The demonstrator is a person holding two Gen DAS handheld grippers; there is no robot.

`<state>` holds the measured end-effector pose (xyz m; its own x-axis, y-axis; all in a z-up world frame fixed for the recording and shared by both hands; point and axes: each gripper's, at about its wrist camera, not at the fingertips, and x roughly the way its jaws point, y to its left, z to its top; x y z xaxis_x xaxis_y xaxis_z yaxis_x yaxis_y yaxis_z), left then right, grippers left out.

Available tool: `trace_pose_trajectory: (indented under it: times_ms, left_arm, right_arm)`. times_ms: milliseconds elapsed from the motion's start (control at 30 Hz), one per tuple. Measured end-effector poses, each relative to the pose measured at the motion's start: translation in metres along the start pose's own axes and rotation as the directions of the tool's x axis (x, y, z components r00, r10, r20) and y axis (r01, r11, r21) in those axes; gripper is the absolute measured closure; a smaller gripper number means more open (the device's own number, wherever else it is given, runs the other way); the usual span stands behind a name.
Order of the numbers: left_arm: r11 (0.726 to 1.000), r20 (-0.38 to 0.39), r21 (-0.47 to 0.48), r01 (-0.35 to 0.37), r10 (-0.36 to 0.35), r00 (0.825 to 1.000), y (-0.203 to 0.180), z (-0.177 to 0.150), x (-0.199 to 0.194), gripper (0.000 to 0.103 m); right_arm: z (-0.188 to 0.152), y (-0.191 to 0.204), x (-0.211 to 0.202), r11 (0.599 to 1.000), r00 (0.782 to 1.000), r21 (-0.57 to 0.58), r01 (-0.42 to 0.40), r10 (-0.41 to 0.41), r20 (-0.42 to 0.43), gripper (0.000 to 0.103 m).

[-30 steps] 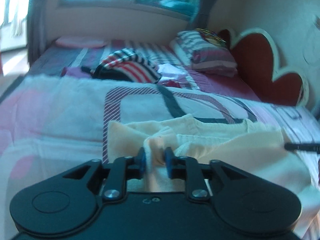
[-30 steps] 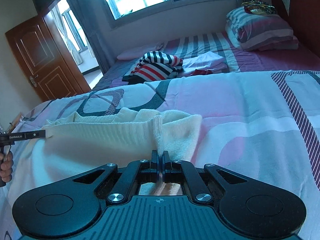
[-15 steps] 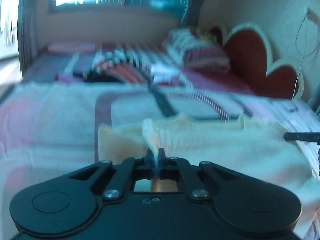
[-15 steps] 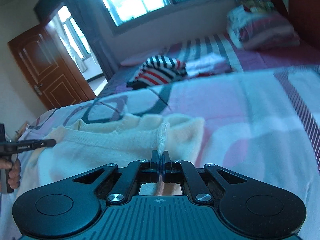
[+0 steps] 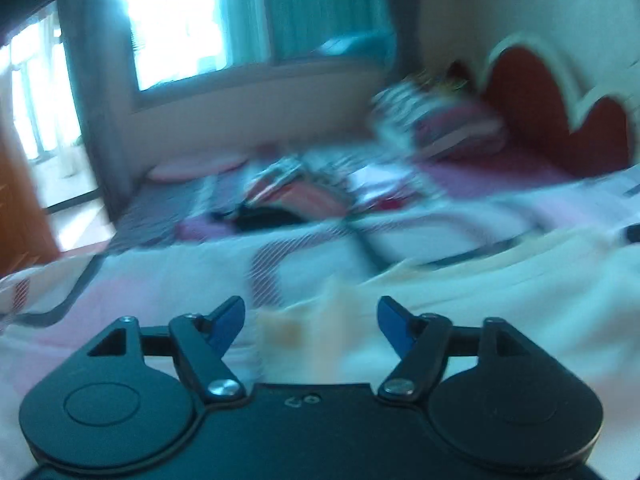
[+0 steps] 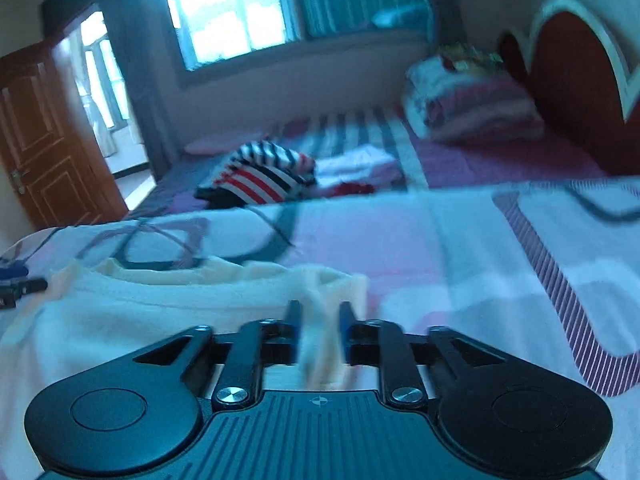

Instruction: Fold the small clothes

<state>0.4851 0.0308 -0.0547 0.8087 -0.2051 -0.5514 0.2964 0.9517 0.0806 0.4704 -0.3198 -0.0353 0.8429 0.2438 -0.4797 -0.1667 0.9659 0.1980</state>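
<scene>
Both grippers, left [image 5: 311, 312] and right [image 6: 318, 316], are opening off the cream garment [image 6: 168, 304] lying loose between their jaws; each should clear the cloth fully before withdrawing.

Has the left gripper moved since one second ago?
Yes. The left gripper has risen and swung left: the window now fills more of its view. Its jaws are opening and no longer pinch the cream garment.

Garment [image 6: 168, 304]: cream cloth, soft, matt. Gripper [image 5: 311, 320] body: matt black plastic, shiny metal screws. Door [image 6: 48, 152]: glossy brown wood.
</scene>
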Motion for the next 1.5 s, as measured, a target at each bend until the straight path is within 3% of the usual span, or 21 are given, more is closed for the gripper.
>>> trace_pose_trajectory:
  times_ms: [100, 167, 233, 300, 367, 400, 467, 500, 567, 667, 733, 800, 867, 933, 1033, 1133, 1267, 1367, 1400, 1500]
  left_arm:
    - [0.989, -0.053, 0.014, 0.149, -0.148, 0.987, -0.038, 0.01, 0.005, 0.025]
    - [0.985, -0.093, 0.054, 0.161, -0.155, 0.983, -0.064, 0.008, 0.016, 0.025]
    - [0.986, -0.134, 0.094, 0.135, -0.122, 0.983, -0.072, -0.002, 0.024, 0.024]
    - [0.989, -0.146, 0.141, 0.047, -0.026, 0.989, -0.057, -0.019, 0.024, 0.017]
    - [0.995, -0.134, 0.102, -0.007, 0.021, 0.991, -0.024, -0.036, 0.014, 0.014]
    - [0.999, -0.152, 0.05, -0.011, 0.019, 0.988, -0.011, -0.037, 0.008, 0.017]
    - [1.0, -0.126, 0.013, -0.01, 0.012, 0.992, -0.009, -0.03, -0.009, 0.026]
    - [0.999, -0.099, 0.036, 0.003, 0.001, 0.995, -0.021, -0.025, -0.016, 0.024]
    - [0.995, -0.062, 0.069, 0.068, -0.064, 0.996, -0.044, -0.019, -0.025, 0.017]
    - [0.992, -0.098, 0.087, 0.092, -0.083, 0.992, -0.075, -0.019, -0.015, 0.015]
    - [0.993, -0.194, 0.086, 0.075, -0.057, 0.979, -0.082, -0.03, 0.003, 0.013]
    - [0.995, -0.178, 0.039, 0.088, -0.08, 0.981, -0.074, -0.042, 0.0, 0.012]
    - [0.998, -0.173, 0.029, 0.047, -0.041, 0.984, -0.072, -0.041, -0.019, 0.02]
    - [0.997, -0.102, 0.012, 0.075, -0.073, 0.992, -0.074, -0.042, -0.044, 0.013]
    - [0.997, -0.147, 0.003, 0.08, -0.079, 0.986, -0.091, -0.052, -0.045, 0.019]
    - [0.999, -0.192, 0.01, 0.04, -0.038, 0.981, -0.094, -0.064, -0.048, 0.021]
    - [0.998, -0.213, -0.034, -0.061, 0.052, 0.976, -0.053, -0.091, -0.078, 0.013]
    - [0.986, -0.248, -0.145, -0.083, 0.045, 0.968, -0.008, -0.109, -0.097, 0.008]
    - [0.983, -0.25, -0.161, -0.09, 0.047, 0.967, -0.001, -0.111, -0.101, 0.009]
    - [0.979, -0.221, -0.163, -0.124, 0.086, 0.971, -0.005, -0.097, -0.116, 0.028]
  right_arm:
    - [0.001, 0.055, 0.016, 0.989, 0.995, -0.113, -0.098, 0.094, -0.043, 0.071]
    - [-0.004, 0.088, 0.037, 0.974, 0.985, -0.165, -0.152, 0.136, -0.106, 0.071]
    - [-0.014, 0.106, 0.055, 0.968, 0.979, -0.197, -0.157, 0.126, -0.159, 0.068]
    - [-0.02, 0.092, 0.057, 0.972, 0.988, -0.212, -0.101, 0.073, -0.139, 0.066]
    - [-0.018, 0.057, 0.053, 0.986, 0.991, -0.16, 0.047, -0.067, -0.118, 0.066]
    - [-0.018, 0.036, 0.049, 0.986, 0.987, -0.135, 0.097, -0.112, -0.112, 0.066]
    - [-0.017, 0.033, 0.035, 0.973, 0.983, -0.189, 0.13, -0.151, -0.103, 0.065]
    - [-0.017, 0.043, 0.024, 0.969, 0.986, -0.208, 0.132, -0.151, -0.077, 0.065]
    - [-0.022, 0.068, 0.012, 0.981, 0.997, -0.191, 0.007, -0.022, -0.076, 0.065]
    - [-0.038, 0.114, 0.02, 0.966, 0.989, -0.241, -0.091, 0.059, -0.136, 0.066]
    - [-0.05, 0.126, 0.03, 0.962, 0.99, -0.268, -0.052, 0.015, -0.139, 0.066]
    - [-0.053, 0.117, 0.03, 0.975, 0.991, -0.215, -0.059, 0.031, -0.132, 0.065]
    - [-0.05, 0.112, 0.018, 0.98, 0.988, -0.197, -0.029, -0.001, -0.152, 0.065]
    - [-0.049, 0.11, -0.008, 0.981, 0.992, -0.189, -0.035, 0.011, -0.124, 0.065]
    - [-0.061, 0.122, -0.014, 0.981, 0.983, -0.179, -0.074, 0.042, -0.176, 0.065]
    - [-0.081, 0.134, -0.015, 0.978, 0.978, -0.202, -0.046, 0.002, -0.21, 0.065]
    - [-0.101, 0.112, -0.05, 0.973, 0.975, -0.226, 0.037, -0.085, -0.207, 0.065]
    - [-0.115, 0.079, -0.081, 0.967, 0.963, -0.215, 0.138, -0.182, -0.199, 0.065]
    - [-0.117, 0.07, -0.087, 0.969, 0.959, -0.192, 0.158, -0.197, -0.202, 0.065]
    - [-0.11, 0.061, -0.101, 0.981, 0.961, -0.076, 0.177, -0.189, -0.203, 0.065]
